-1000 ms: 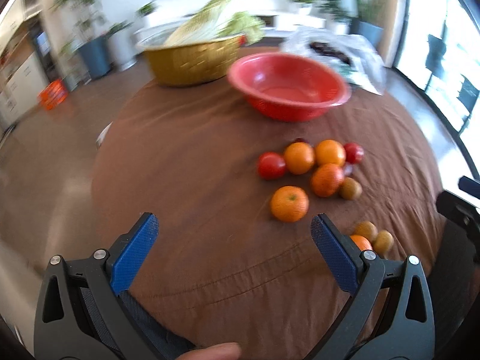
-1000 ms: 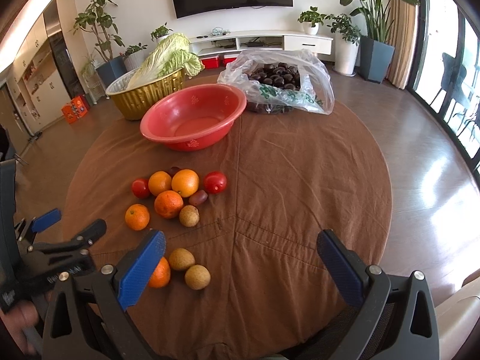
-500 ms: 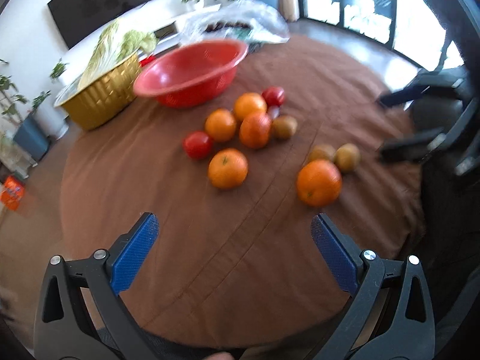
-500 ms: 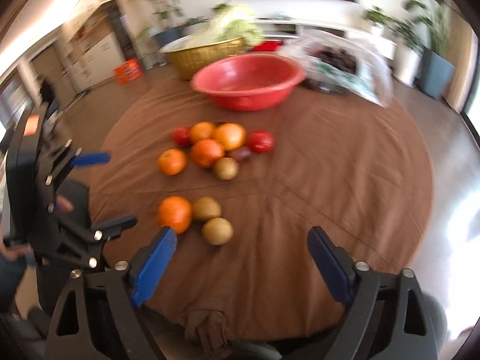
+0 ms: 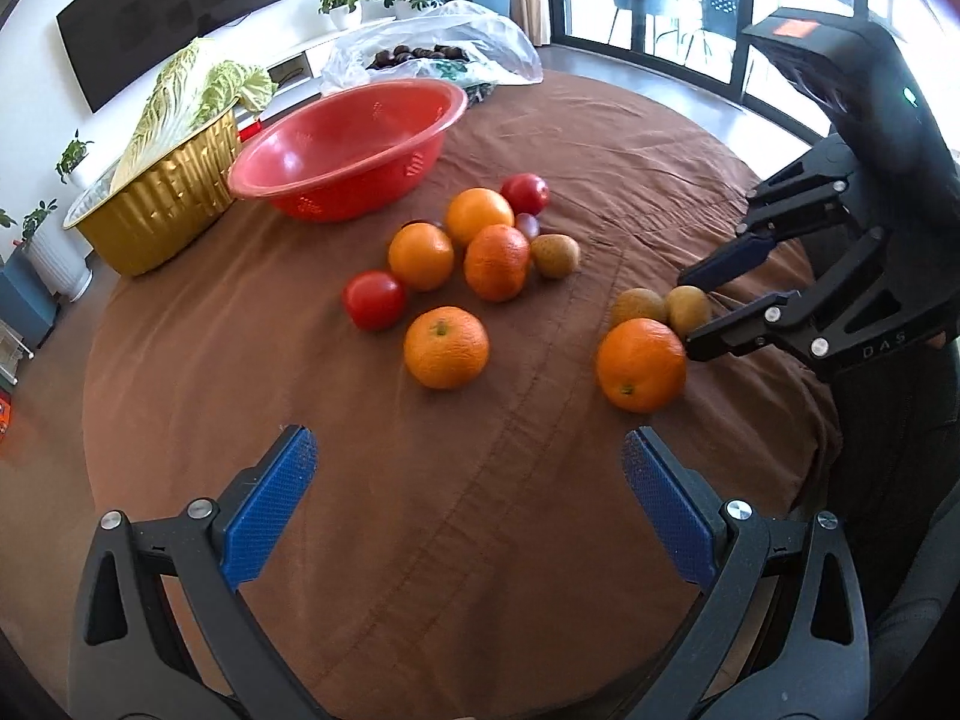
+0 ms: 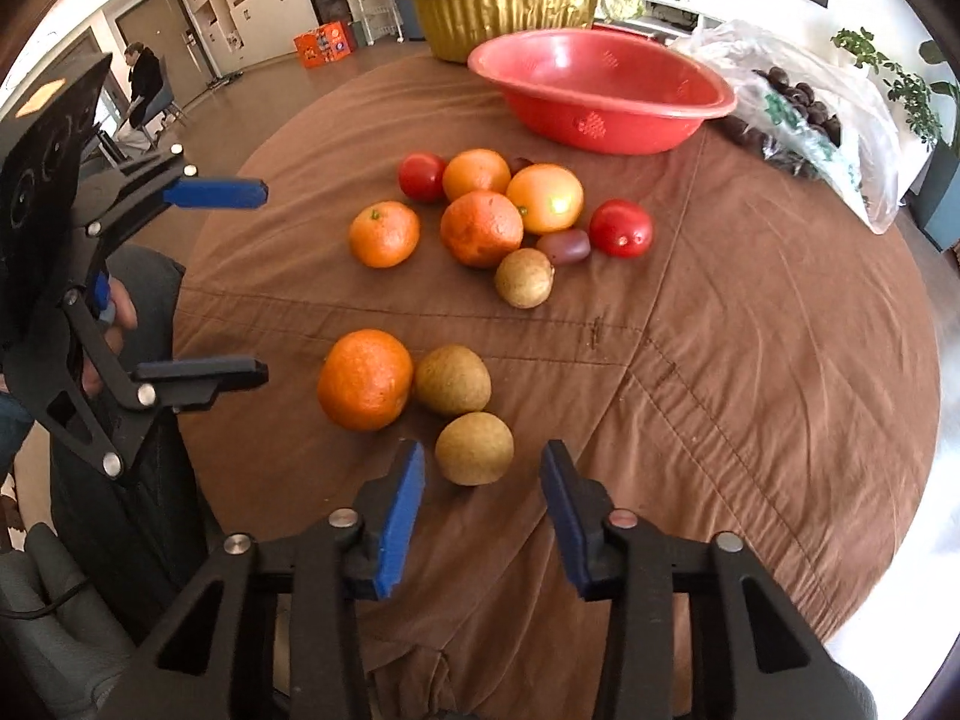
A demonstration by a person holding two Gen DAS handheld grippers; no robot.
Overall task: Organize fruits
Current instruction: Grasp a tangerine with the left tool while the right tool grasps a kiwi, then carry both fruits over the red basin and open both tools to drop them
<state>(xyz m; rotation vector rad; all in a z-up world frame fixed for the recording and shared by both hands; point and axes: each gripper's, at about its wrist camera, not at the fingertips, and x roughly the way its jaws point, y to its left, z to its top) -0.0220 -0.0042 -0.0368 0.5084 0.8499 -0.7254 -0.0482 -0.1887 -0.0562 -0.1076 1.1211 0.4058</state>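
Blue pads of the right gripper (image 6: 480, 474) had narrowed sharply from the wide spread of a second earlier and were closing, with a small brown fruit (image 6: 474, 449) just ahead of the tips, not yet between them or touched. The gripper had also dropped lower toward the brown-clothed tabletop (image 6: 750, 360), so the fruit loomed larger than before. Beside that fruit lay a second brown fruit (image 6: 452, 380), touching an orange (image 6: 365, 379). The left gripper (image 5: 468, 504) stood spread wide and empty over bare cloth, rolled from its earlier pose so that the table now slanted in its view; from the right wrist it showed at the left edge (image 6: 240, 276), near the orange. Farther on sat the main cluster: a lone orange (image 6: 384, 234), three more oranges, two tomatoes, a brown fruit (image 6: 523, 277) and a dark grape-like fruit (image 6: 564, 246), all where they were before. Beyond them stood the empty red basin (image 6: 600, 90), the gold basket (image 6: 504, 15) of cabbage, and a plastic bag (image 6: 810, 108) of dark fruit.
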